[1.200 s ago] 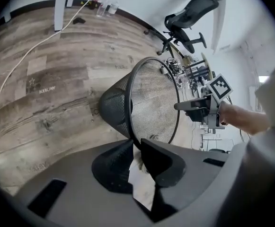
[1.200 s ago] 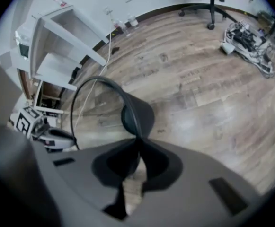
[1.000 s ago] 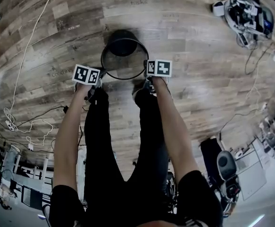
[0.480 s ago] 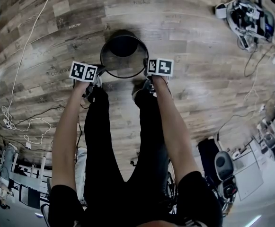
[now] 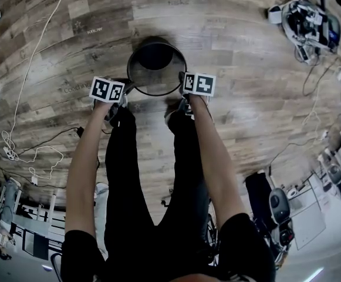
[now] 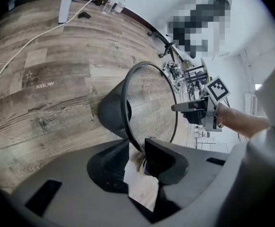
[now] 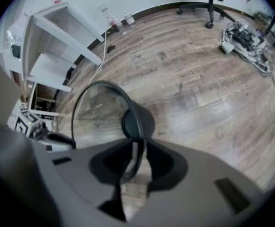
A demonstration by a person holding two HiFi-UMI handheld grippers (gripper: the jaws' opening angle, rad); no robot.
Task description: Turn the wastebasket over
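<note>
Black mesh wastebasket (image 5: 154,68), mouth up. Left gripper (image 6: 135,148) at 9 o'clock, right gripper (image 7: 138,148) at 3. Fingers (image 6: 164,161) just loosed around rim (image 5: 156,93); turn seemingly done.

The wastebasket (image 5: 156,69) is showing black wire mesh, and the floor (image 5: 246,37) is showing brown-grey wood grain.

The wastebasket (image 5: 156,69) is a round bin of black wire mesh, fine enough that the wood floor (image 5: 246,40) shows through its wall. It sits just above the middle of the head view, mouth up and open toward the camera. A thin black rim (image 5: 136,86) rings the wide mouth, and the wall narrows to a smaller, solid dark base (image 5: 153,53) that appears to rest on the floor. It looks empty. In the left gripper view it fills the centre of the frame.
</note>
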